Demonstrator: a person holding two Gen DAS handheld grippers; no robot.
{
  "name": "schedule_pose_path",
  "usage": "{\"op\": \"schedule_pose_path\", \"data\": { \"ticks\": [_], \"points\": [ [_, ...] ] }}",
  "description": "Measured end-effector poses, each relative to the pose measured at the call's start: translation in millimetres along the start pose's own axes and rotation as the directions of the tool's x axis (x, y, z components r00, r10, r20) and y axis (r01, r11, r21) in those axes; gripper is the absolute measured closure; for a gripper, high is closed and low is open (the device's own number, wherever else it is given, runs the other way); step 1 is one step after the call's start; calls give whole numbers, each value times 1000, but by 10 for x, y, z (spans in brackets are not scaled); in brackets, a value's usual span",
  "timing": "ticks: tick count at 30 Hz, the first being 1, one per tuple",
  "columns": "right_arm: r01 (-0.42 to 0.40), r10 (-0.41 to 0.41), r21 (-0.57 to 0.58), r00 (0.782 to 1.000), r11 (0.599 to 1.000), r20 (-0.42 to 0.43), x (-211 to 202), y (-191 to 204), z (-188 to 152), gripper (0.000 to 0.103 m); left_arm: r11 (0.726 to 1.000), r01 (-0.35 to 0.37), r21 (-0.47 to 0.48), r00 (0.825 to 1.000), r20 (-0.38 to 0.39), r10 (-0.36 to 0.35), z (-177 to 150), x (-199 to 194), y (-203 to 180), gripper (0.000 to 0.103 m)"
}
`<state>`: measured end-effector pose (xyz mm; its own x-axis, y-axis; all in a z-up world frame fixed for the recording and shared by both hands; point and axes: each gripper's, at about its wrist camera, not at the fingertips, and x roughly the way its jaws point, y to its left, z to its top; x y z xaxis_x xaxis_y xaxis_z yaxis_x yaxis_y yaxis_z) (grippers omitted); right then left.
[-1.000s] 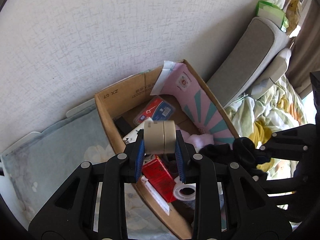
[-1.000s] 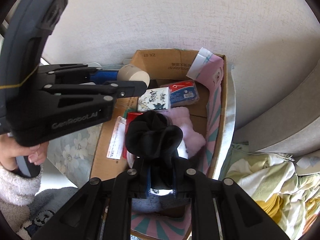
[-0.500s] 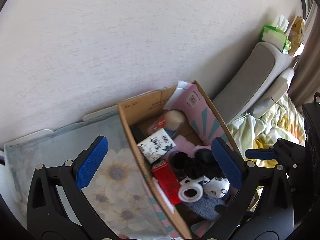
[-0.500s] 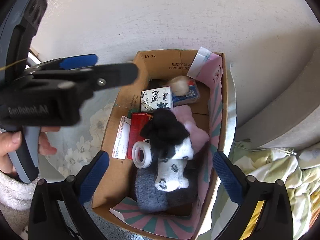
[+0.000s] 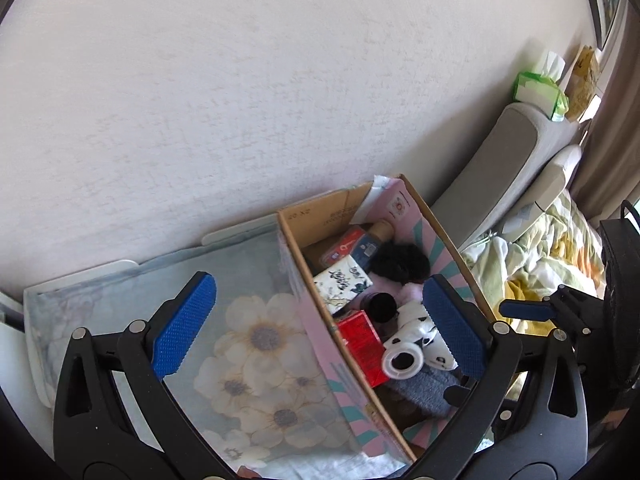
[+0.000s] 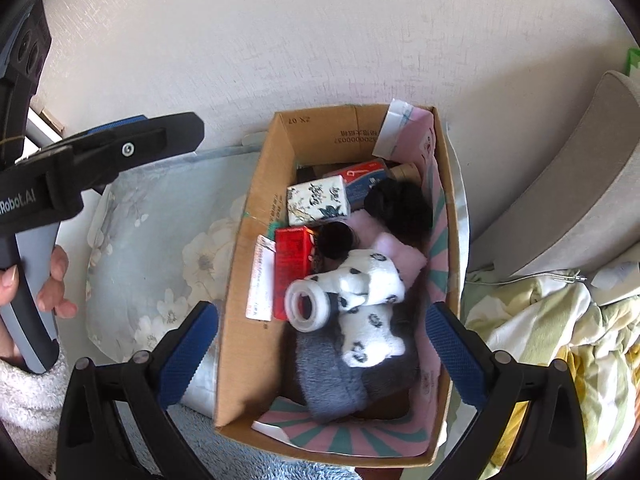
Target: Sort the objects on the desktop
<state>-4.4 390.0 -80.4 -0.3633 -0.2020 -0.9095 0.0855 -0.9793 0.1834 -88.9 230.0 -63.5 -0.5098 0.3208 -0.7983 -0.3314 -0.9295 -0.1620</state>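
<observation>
We hold both tongs spread wide and empty above the brown cardboard box (image 6: 256, 216): the left tongs (image 5: 320, 332), the right tongs (image 6: 320, 344). Inside lie a tan tape roll (image 6: 408, 170) in the far corner, a black scrunchie (image 6: 400, 204) and a clear tape ring (image 6: 308, 306).

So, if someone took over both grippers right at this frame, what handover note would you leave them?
Left gripper: open, empty, above the floral mat's edge by the cardboard box.
Right gripper: open, empty, over the box.
In the box: brown tape roll at the far end, black scrunchie, clear tape roll, spotted socks, grey sock, red carton, tissue pack.
Done: these items are boxed.
Left: nothing loose shows on the mat; check outside these views.
</observation>
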Motion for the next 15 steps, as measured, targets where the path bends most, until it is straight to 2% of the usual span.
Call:
{"op": "schedule_pose_path", "data": {
  "ticks": [7,12,15],
  "points": [
    [76,-76,11,996,997,49,-160,385,123,0,998,-62,-27,995,82,64,15,-543,382,0],
    [73,-73,5,992,997,99,-244,801,263,0,986,-145,-82,980,122,154,-28,-948,766,0],
    [108,-105,-15,986,994,131,-251,1106,349,0,976,-184,-112,972,129,198,-100,-1137,1025,0]
  ]
}}
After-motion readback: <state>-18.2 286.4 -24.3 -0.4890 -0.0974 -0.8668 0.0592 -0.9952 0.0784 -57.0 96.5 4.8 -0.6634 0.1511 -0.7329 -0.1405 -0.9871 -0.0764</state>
